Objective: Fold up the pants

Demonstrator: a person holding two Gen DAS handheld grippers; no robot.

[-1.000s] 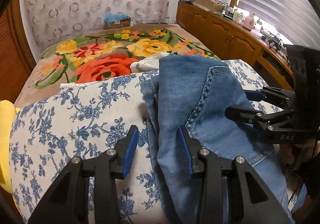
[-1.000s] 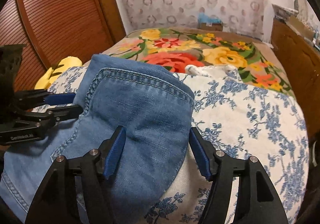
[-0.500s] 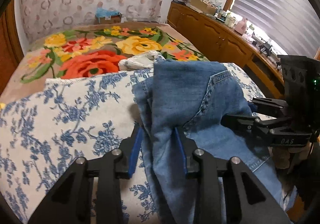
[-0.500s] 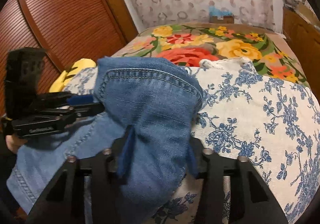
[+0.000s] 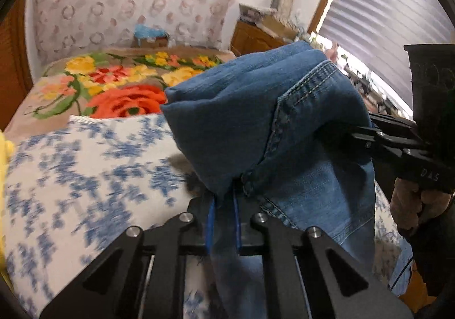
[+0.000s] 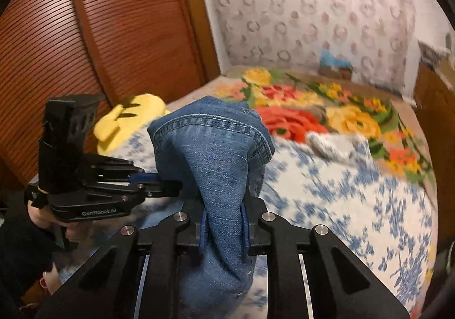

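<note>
The left gripper [image 5: 223, 222], a black two-finger tool with blue pads [image 5: 210, 226], has just been closing and its jaws now pinch a fold of blue denim pants [image 5: 241, 125] between them, pointing slantwise downward. The right gripper [image 6: 223, 229], of the same black build with blue pads [image 6: 202, 230], has likewise just been closing and clamps a thicker bunch of the denim. Each tool shows side-on in the other's view, and a hand [image 5: 412, 205] wraps the right gripper's handle from below.
</note>
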